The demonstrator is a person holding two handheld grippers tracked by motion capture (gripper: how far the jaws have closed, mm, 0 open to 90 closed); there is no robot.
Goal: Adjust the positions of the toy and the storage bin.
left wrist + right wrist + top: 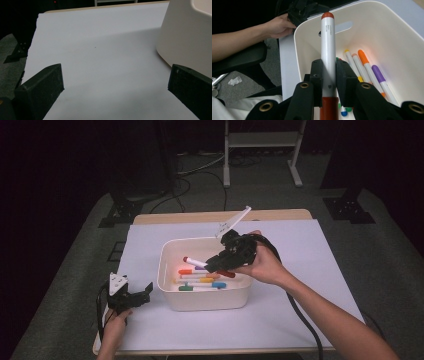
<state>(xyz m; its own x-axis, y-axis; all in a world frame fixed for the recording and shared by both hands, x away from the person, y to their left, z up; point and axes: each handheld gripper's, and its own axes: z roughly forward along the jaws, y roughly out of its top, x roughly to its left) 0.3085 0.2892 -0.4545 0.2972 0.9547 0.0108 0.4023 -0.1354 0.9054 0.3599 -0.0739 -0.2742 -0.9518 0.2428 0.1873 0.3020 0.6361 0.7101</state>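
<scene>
A white bin [172,292] stands mid-table with several coloured markers [202,281] lying in it. My right gripper [218,263] hovers over the bin, shut on a white marker with red ends [195,262]. In the right gripper view that red marker [328,50] runs up between my jaws above the bin [387,32] and its markers [367,66]. My left gripper [137,295] rests open on the white sheet just left of the bin. Between its jaws the left gripper view has bare sheet, with the bin's wall [185,37] at right.
A white sheet [310,270] covers the wooden table [220,216]. Dark floor, cables and a white stand's legs [260,150] lie beyond the far edge. In the right gripper view a person's hand [278,26] holds the other gripper past the bin.
</scene>
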